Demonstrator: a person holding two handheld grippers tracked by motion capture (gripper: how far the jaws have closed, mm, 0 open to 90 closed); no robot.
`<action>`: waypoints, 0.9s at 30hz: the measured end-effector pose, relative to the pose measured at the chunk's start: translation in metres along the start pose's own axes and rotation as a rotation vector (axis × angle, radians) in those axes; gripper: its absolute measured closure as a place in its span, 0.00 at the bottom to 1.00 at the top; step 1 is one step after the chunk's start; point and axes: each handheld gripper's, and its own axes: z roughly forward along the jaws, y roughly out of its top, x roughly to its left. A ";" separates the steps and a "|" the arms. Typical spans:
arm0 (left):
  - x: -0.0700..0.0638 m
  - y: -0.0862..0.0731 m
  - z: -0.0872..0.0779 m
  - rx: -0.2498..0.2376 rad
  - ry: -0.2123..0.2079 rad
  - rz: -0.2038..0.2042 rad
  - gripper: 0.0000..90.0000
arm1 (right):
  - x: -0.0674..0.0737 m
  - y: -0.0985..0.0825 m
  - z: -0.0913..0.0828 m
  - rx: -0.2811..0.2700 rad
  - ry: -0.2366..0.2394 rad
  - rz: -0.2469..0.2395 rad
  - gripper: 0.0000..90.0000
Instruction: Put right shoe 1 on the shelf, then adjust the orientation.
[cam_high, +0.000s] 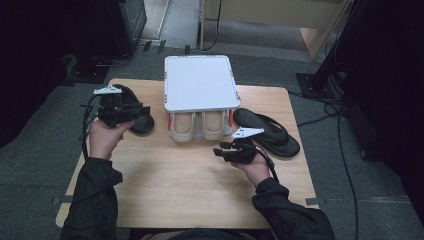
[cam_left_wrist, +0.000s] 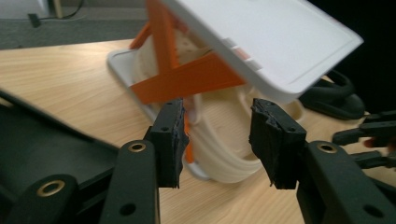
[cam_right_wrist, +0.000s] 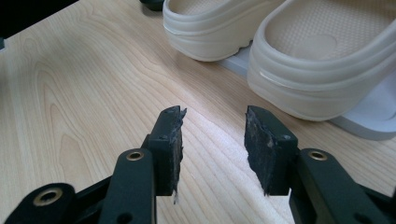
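A white two-shelf rack (cam_high: 200, 82) with orange struts (cam_left_wrist: 187, 81) stands at the back middle of the wooden table. A pair of cream slippers (cam_high: 196, 125) sits on its lower shelf. One black sandal (cam_high: 140, 122) lies left of the rack and another (cam_high: 270, 132) lies to its right. My left gripper (cam_high: 144, 111) hovers over the left sandal (cam_left_wrist: 32, 135) and points at the rack; in the left gripper view it (cam_left_wrist: 218, 128) is open with nothing between the jaws. My right gripper (cam_high: 221, 149) is in front of the slippers (cam_right_wrist: 322, 60); it (cam_right_wrist: 212, 137) is open above bare wood.
The table top (cam_high: 170, 180) is light wood, with bare room in front of the rack. Grey carpet, cables (cam_high: 345, 145) and dark stands surround the table. My right gripper (cam_left_wrist: 373, 133) shows at the far right of the left gripper view.
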 end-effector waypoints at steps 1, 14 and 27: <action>0.004 -0.003 0.001 0.009 0.014 0.003 0.63 | 0.000 0.000 0.001 0.002 0.001 -0.003 0.63; 0.035 -0.030 0.039 0.077 0.077 -0.020 0.64 | 0.003 0.001 0.006 0.028 -0.005 -0.029 0.64; 0.055 -0.048 0.073 0.159 0.119 -0.005 0.66 | 0.003 -0.006 0.002 0.035 -0.027 -0.031 0.64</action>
